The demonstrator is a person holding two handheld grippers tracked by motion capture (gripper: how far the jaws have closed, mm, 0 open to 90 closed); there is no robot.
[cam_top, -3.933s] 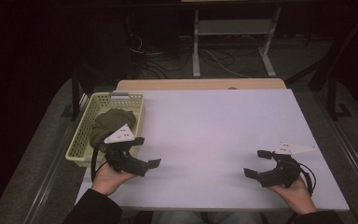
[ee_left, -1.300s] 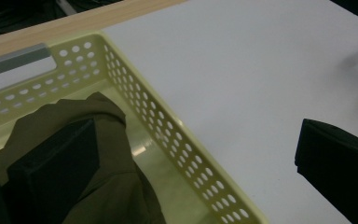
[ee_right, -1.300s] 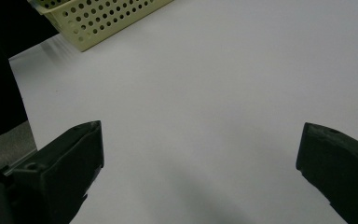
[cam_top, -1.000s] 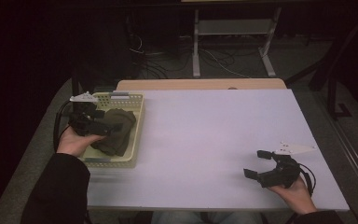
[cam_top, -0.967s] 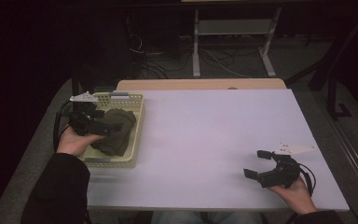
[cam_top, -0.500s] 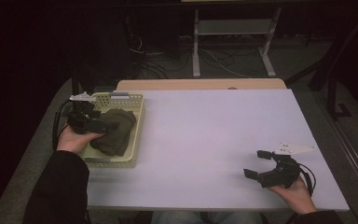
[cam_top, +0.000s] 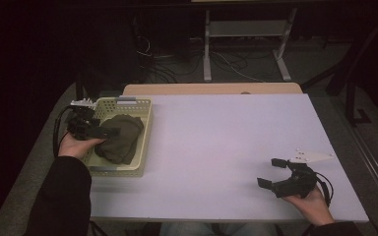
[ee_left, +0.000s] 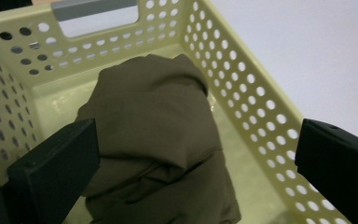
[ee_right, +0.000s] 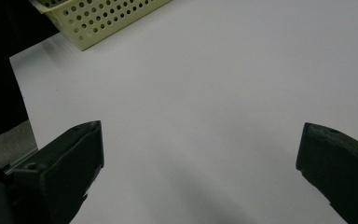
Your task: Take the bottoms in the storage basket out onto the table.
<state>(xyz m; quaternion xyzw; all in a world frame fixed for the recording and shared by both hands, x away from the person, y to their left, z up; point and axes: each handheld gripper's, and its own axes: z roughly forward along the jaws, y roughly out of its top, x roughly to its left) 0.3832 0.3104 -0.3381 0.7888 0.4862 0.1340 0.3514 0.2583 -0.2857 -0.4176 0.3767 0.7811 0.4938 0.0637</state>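
— Dark cloth (ee_left: 158, 140), where does it lie?
— Bundled in the pale yellow basket (cam_top: 142, 123) at the table's (cam_top: 236, 142) left edge. In my left gripper view its near end is cut off at the bottom and one jaw covers part of it.
— Which way does it run?
— Its long axis follows the basket's length, toward the handle wall.
— And your grippers?
— My left gripper (cam_top: 106, 132) hangs over the cloth, jaws wide, gripping nothing. My right gripper (cam_top: 275, 173) rests wide over bare table, well apart.

Light falls evenly on the white rectangular table (cam_top: 226, 142); beyond it the room is dim, grainy, soft-focused.
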